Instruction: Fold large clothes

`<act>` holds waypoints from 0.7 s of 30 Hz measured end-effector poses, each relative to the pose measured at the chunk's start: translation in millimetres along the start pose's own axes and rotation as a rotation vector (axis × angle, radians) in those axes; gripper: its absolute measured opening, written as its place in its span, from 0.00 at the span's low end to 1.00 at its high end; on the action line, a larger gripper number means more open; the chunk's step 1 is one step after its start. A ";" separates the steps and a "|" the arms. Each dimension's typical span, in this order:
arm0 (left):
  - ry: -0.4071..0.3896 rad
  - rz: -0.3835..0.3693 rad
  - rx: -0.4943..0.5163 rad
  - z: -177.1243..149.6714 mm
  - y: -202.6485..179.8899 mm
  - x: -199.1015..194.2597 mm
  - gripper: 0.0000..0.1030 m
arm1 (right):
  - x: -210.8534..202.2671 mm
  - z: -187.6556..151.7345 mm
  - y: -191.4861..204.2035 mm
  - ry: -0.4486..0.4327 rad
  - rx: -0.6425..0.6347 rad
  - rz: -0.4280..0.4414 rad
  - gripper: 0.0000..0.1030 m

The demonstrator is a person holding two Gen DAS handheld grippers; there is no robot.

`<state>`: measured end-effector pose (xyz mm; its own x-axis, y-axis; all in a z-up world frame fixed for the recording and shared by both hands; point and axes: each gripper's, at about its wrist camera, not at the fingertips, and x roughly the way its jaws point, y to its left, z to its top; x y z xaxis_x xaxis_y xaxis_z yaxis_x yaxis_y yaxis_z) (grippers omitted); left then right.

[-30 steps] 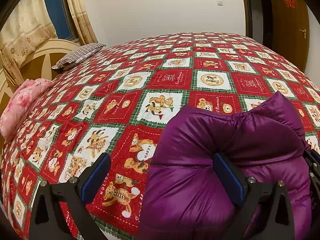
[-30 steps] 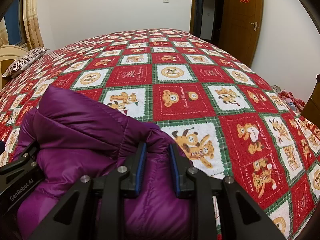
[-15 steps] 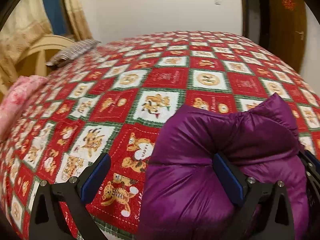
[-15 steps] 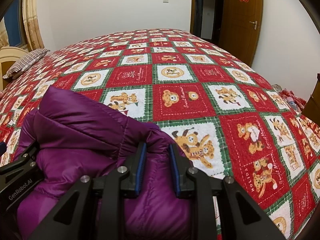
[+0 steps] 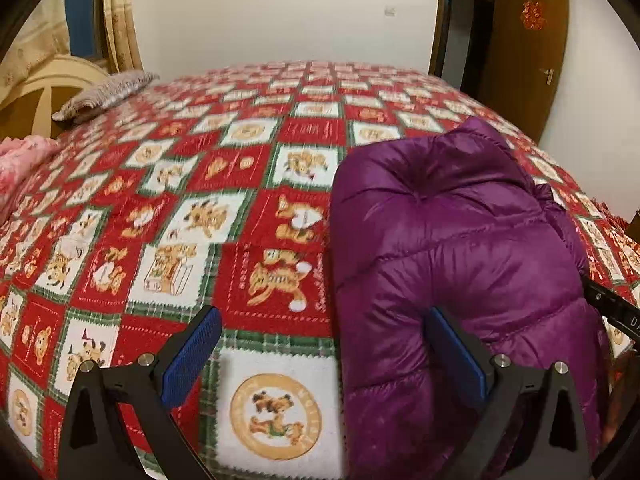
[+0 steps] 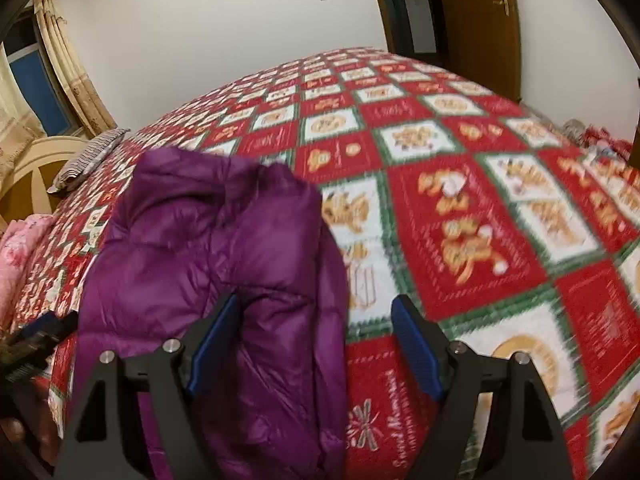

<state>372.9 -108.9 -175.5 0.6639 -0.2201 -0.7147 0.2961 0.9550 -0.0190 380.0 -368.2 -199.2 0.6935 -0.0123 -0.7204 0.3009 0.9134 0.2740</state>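
The bed (image 5: 248, 184), covered by a red, white and green patchwork quilt printed with teddy bears, fills both views; a white wall (image 5: 280, 12) stands behind it and a brown wooden door (image 5: 524, 52) sits at the upper right of the left wrist view.

The purple down jacket (image 5: 452, 248) lies on the quilt as a folded, puffy bundle, right of centre in the left wrist view and left of centre in the right wrist view.

The left gripper (image 5: 324, 354) stands wide apart. One pad rests at the jacket's near edge, the other over bare quilt; nothing is pinched.

The right gripper (image 6: 316, 346) has just been opening. Its jaws now stand apart with the jacket's right edge lying loose between them, and no pad presses on it.

Judged step: a fold has been laid down and released. The bundle looks compact, so the task appears far along.

The next move probably calls for either pressing the springy filling flat or withdrawing both tools without dragging fabric. Slick, air-filled cloth is likely to spring open.

Surroundings: a striped pillow (image 5: 108, 94) at the upper left, pink bedding (image 5: 20, 168) at the left edge, and a curtain (image 6: 64, 68) by the window. All lie well apart from the jacket; nothing obstructs the work area.
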 end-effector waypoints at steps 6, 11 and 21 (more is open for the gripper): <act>-0.020 -0.023 0.070 2.9 -17.0 5.6 0.99 | 15.6 -2.0 -4.0 0.047 0.032 0.106 0.74; -0.022 -0.152 0.107 -0.3 -37.6 2.3 0.44 | 22.7 -5.5 2.2 0.061 0.039 0.205 0.44; -0.169 -0.025 0.229 4.9 -38.8 -62.6 0.00 | -12.6 0.3 28.1 -0.022 -0.020 0.255 0.22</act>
<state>323.3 -133.1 -126.6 0.7538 -0.2916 -0.5889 0.4485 0.8833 0.1367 379.9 -342.5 -182.2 0.7594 0.2109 -0.6155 0.1017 0.8959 0.4324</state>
